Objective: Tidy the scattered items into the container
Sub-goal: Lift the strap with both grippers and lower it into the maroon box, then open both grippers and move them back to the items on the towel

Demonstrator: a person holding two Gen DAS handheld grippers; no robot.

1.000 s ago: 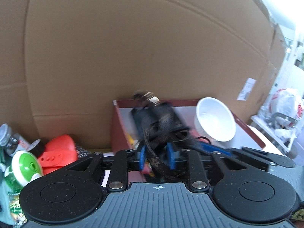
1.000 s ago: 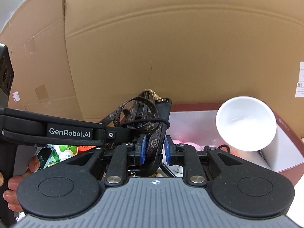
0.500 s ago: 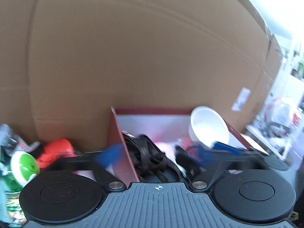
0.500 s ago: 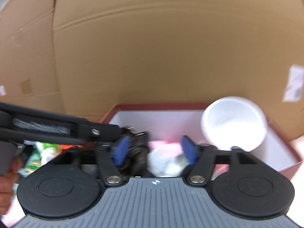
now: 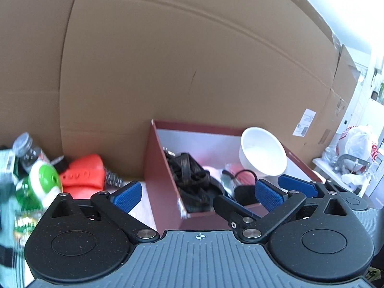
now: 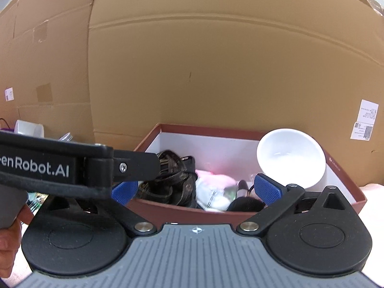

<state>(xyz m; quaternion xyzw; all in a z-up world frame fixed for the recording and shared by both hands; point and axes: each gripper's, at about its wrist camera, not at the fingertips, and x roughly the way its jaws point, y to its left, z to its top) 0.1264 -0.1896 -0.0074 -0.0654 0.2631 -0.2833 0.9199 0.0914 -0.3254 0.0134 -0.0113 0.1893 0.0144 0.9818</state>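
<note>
Both grippers, left gripper and right gripper, gape wide, holding nothing. Left of the box lie a green-capped bottle and red item; the dark strap sits in its left corner. Next, I'd guess, the left one fetches that clutter.

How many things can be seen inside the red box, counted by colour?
In the red box, as far as visible:
White: 1, the bowl
Brown: 1, the strap
Pink: 1, a soft item
Black: 1, a round item
Total: 4; other items below are too hidden to count.
</note>
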